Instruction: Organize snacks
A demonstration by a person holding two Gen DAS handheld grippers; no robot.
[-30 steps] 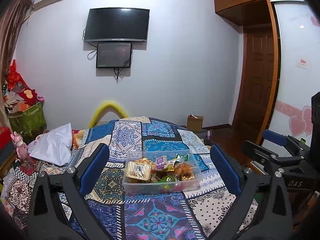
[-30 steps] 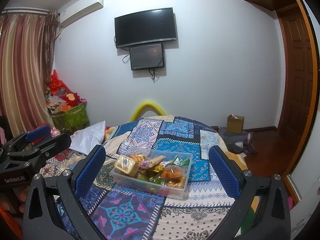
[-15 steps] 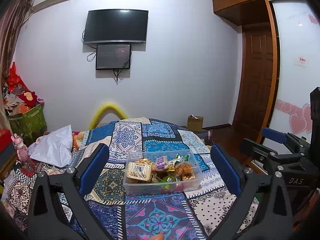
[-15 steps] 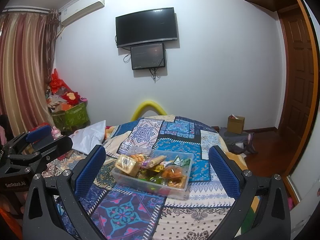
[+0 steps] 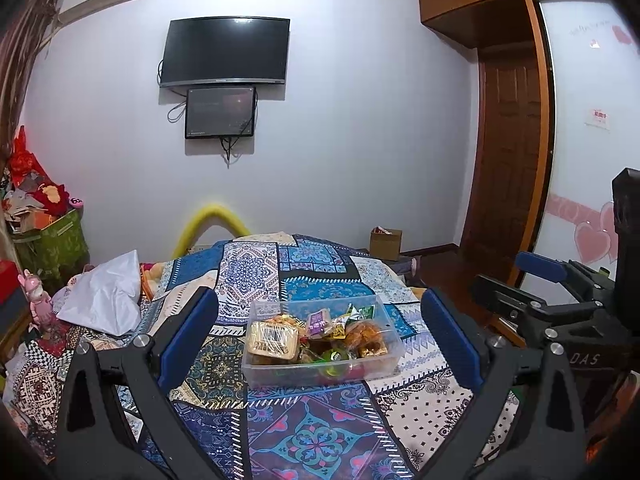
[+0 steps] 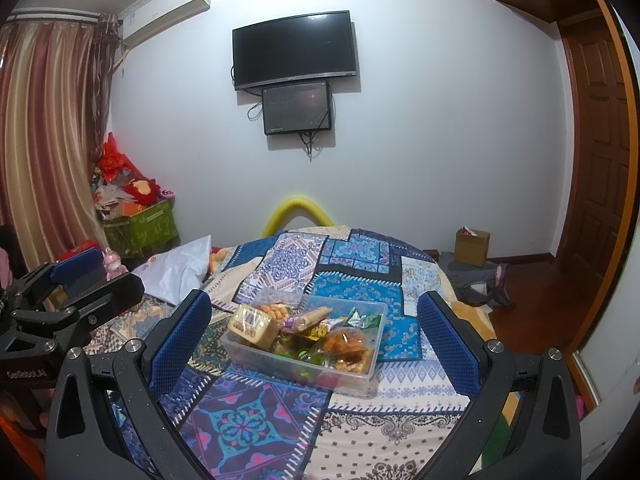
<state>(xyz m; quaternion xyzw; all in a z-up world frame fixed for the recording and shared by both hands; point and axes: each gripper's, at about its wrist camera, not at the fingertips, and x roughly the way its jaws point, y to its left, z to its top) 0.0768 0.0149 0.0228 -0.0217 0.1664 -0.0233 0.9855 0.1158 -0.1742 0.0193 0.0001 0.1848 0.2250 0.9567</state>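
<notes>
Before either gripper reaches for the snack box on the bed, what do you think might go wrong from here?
1. The clear plastic box sits on a soft patchwork quilt, so pressing on it may tip or sink it.
2. Snacks are heaped loosely; pulling the gold-wrapped pack could drag neighbouring packets over the rim.
3. The left gripper and right gripper, both open, face the same box and might collide if they close in together.

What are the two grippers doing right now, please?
Left gripper: open, holding nothing, above the quilt before the snack box.
Right gripper: open, holding nothing, facing the same box.
</notes>
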